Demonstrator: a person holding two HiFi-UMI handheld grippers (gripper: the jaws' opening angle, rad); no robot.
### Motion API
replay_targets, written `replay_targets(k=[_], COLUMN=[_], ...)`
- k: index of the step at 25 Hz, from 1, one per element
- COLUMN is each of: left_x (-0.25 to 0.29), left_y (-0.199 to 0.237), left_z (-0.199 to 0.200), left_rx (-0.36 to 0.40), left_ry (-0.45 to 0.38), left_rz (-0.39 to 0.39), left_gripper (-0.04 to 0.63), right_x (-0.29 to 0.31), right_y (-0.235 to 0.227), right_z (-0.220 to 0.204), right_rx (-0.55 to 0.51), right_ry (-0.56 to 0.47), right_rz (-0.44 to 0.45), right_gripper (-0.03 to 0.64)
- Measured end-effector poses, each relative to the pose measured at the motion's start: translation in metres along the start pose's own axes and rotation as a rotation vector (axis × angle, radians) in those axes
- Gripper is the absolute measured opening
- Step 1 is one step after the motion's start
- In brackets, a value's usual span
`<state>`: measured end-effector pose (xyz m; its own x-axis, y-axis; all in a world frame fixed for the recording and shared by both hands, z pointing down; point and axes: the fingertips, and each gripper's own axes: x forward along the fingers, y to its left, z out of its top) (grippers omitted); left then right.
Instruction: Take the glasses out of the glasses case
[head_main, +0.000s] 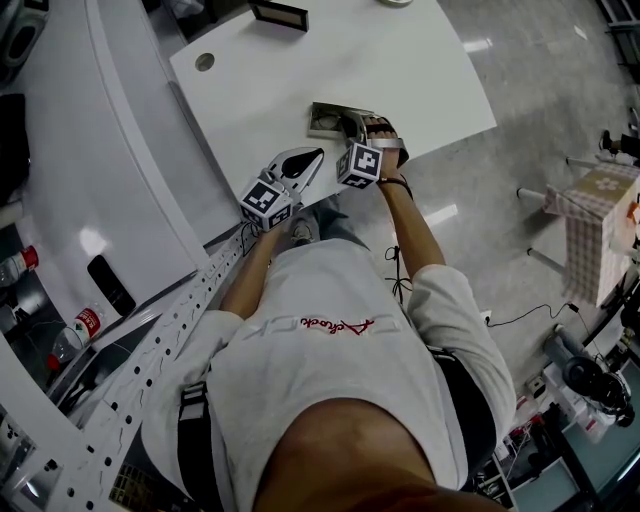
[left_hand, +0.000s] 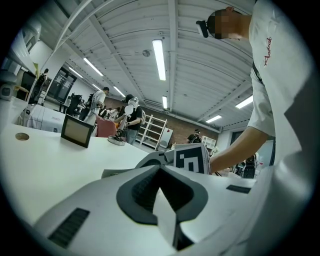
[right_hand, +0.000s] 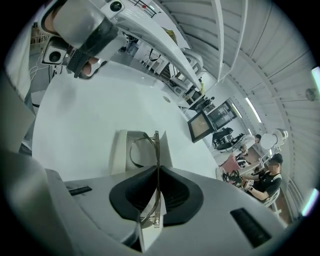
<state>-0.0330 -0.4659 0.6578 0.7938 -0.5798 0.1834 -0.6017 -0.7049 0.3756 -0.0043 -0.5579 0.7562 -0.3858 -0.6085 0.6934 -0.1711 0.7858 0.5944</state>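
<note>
glasses (right_hand: 156, 147), one pair, stand on edge at the open glasses case (right_hand: 120, 155), pinched by the frame. we see one white table (head_main: 400, 70) filling the scene, with one small dark screen (left_hand: 77, 131) and one round hole (head_main: 204, 61) towards its far side and the single case near its front edge. the person's right arm (head_main: 415, 225) reaches straight out to that edge, and the right gripper (right_hand: 157, 172) tips steeply down at the case, its two jaws clamped on the thin frame while the folded temples curl toward the case's lining. the left arm (head_main: 245, 275) is bent at the elbow. the left gripper (head_main: 316, 157) points almost level across the table edge, just beside the right one, jaws closed together on nothing. we count two grippers in all. whether the glasses touch the case we cannot tell.
</note>
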Motion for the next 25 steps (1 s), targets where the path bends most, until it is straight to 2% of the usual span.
replay_targets(k=[7, 11, 14, 21, 23, 25], left_x=[0.000, -0.003, -0.006, -0.020, -0.025, -0.029], left_y=[-0.013, -0.022, -0.031, -0.046, -0.050, -0.057], left_z=[0.015, 0.021, 0.027, 0.031, 0.031, 0.030], left_rx=[0.034, 0.064, 0.084, 0.130, 0.141, 0.153], left_ry=[-0.018, -0.024, -0.031, -0.056, -0.059, -0.062], left_rz=[-0.028, -0.046, -0.066, -0.090, -0.103, -0.115], left_gripper=[0.005, 0.006, 0.006, 0.006, 0.006, 0.005], right_x=[-0.023, -0.043, -0.064, -0.119, -0.138, -0.157], right_y=[-0.018, -0.028, -0.039, -0.069, -0.075, -0.078], right_z=[0.011, 0.019, 0.028, 0.042, 0.047, 0.051], right_rx=[0.030, 0.142, 0.314, 0.887, 0.985, 1.017], right_ry=[-0.032, -0.069, -0.133, -0.396, -0.497, -0.585], right_rz=[-0.067, -0.111, -0.143, -0.235, -0.274, -0.308], right_gripper=[0.012, 0.013, 0.013, 0.012, 0.012, 0.012])
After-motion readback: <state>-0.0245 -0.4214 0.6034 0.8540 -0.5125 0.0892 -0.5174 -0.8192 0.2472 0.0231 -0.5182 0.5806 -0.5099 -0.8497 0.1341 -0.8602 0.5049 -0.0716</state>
